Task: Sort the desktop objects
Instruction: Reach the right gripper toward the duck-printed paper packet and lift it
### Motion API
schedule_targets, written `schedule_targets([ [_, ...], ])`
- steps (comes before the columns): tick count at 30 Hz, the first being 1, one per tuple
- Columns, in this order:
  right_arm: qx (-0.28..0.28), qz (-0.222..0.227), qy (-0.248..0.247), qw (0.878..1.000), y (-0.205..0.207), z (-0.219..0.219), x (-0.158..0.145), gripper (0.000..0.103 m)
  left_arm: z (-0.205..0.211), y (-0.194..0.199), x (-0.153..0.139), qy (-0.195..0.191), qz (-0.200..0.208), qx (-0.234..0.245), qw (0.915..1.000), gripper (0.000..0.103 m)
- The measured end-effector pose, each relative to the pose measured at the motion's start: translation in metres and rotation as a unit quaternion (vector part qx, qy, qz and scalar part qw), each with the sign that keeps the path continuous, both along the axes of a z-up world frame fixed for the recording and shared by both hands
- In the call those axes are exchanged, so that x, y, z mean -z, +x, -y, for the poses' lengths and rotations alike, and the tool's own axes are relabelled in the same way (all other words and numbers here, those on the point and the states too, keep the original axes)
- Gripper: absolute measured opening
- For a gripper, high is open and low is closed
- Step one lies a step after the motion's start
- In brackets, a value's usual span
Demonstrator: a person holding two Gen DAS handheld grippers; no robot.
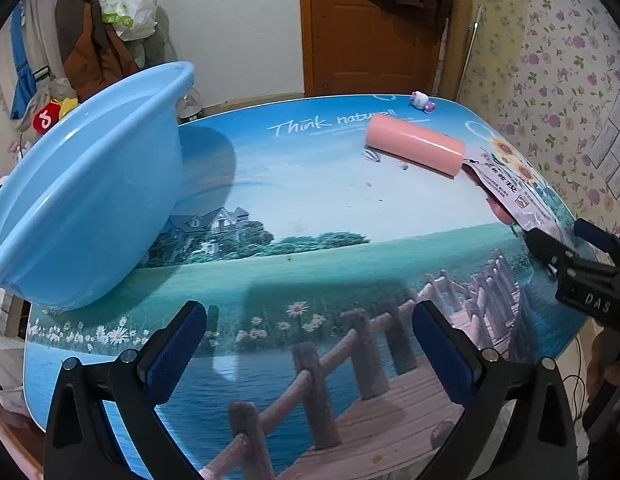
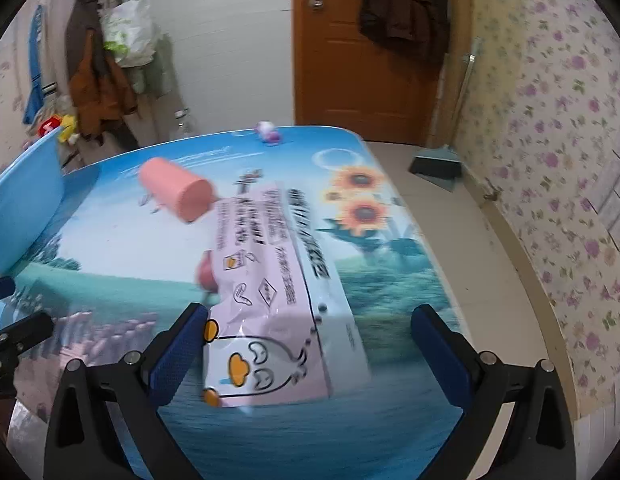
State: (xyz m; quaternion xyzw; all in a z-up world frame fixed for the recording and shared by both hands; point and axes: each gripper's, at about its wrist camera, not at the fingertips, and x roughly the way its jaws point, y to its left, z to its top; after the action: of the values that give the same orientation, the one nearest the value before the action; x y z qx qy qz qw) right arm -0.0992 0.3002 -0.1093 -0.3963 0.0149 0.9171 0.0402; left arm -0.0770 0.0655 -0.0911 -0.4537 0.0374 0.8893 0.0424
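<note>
On the table (image 2: 390,272), the blue basin (image 1: 81,184) stands at the left edge. The pink package (image 2: 269,292) lies near the right edge, between the wide-open right gripper (image 2: 310,356) fingers. The left gripper (image 1: 310,356) is open and empty.

- L gripper (image 1: 310,356): black frame, blue textured pads, silver screws.
- R gripper (image 2: 307,360): same build; white "DAS" lettering on its black body.

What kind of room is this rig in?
Likely a lived-in home room: coats hang on a wooden door, floral wallpaper covers the wall, and a small table with a printed landscape top serves as the desk.
</note>
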Motion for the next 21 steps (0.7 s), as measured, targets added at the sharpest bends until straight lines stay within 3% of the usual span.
schedule_targets([
  [21,0.057,-0.005,-0.014,0.998,0.006,-0.073,0.002,0.101,-0.085,-0.032,-0.021,-0.016,-0.030,0.081,0.9961,0.103],
])
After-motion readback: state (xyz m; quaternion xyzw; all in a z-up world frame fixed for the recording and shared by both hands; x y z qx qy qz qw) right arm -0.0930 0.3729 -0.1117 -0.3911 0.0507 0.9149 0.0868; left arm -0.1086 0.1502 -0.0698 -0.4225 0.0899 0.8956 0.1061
